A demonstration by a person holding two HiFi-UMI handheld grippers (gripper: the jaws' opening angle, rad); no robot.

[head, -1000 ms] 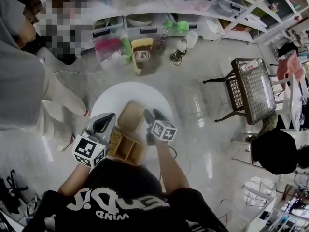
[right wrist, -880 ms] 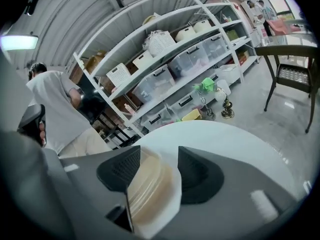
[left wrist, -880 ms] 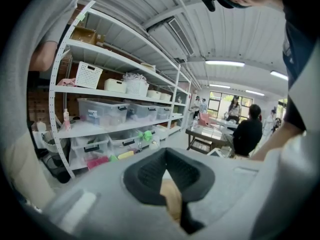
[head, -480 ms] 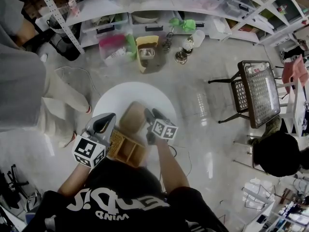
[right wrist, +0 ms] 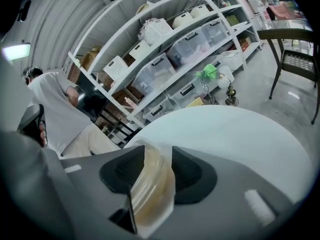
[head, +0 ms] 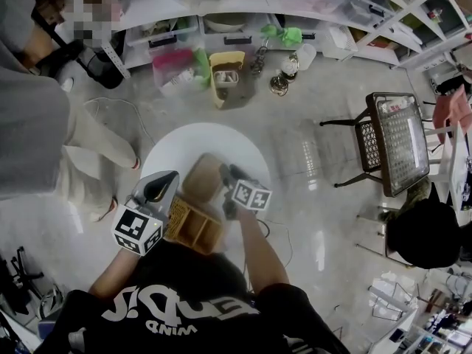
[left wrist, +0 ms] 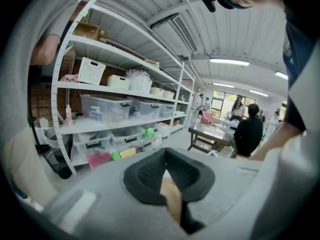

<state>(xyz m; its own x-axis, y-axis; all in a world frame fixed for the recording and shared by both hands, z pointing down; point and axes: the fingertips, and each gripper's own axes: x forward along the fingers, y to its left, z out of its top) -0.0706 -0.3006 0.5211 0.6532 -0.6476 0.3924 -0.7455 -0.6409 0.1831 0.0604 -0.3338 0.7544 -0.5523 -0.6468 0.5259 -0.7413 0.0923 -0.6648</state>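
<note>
Box whole in head view, left gripper pinching wall, right gripper pinching panel

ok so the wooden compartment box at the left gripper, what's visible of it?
The wooden compartment box is light tan wood, open-topped, with dividers forming several cells that look empty. Its left wall looks yellowish and patterned. It sits skewed at the near edge of the white round table; whether it rests there is unclear. The left gripper is shut on its tan wooden edge. A flat tan panel adjoins its far side, clamped by the right gripper.
</note>
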